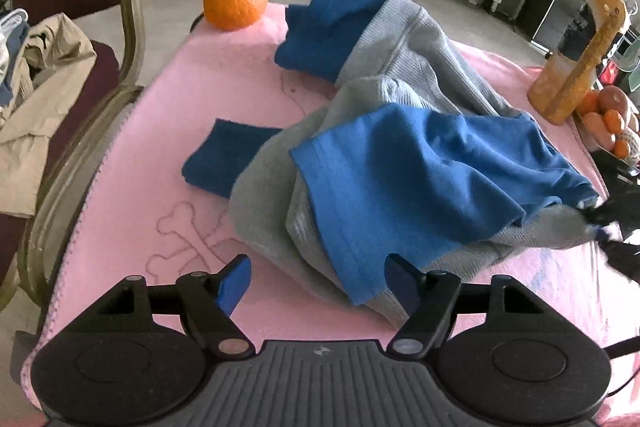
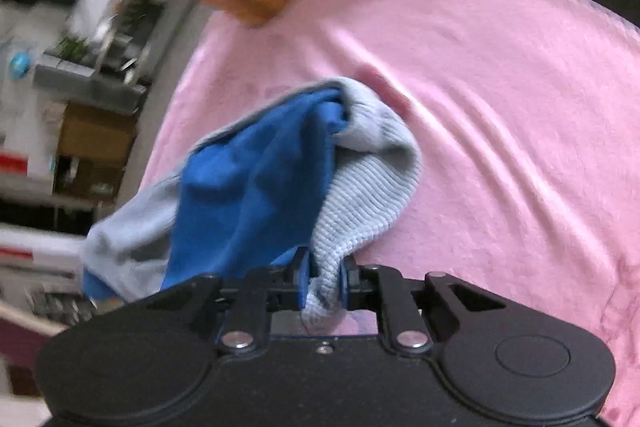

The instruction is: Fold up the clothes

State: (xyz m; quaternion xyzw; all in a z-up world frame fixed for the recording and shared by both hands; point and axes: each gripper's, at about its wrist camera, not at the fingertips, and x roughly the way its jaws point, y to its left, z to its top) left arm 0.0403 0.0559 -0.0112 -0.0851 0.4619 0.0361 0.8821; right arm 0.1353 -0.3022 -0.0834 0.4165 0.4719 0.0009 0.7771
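My right gripper [image 2: 323, 281] pinches a grey ribbed edge of the grey/blue sweater [image 1: 400, 155], bunching it just above the pink blanket [image 2: 500, 107]. My left gripper [image 1: 318, 285] is spread wide w/ nothing in it, near edge of the heap. Sweater's long axis runs from the orange [image 1: 236, 1] end diagonally toward my right; one blue cuff [image 1: 224, 157] points left.
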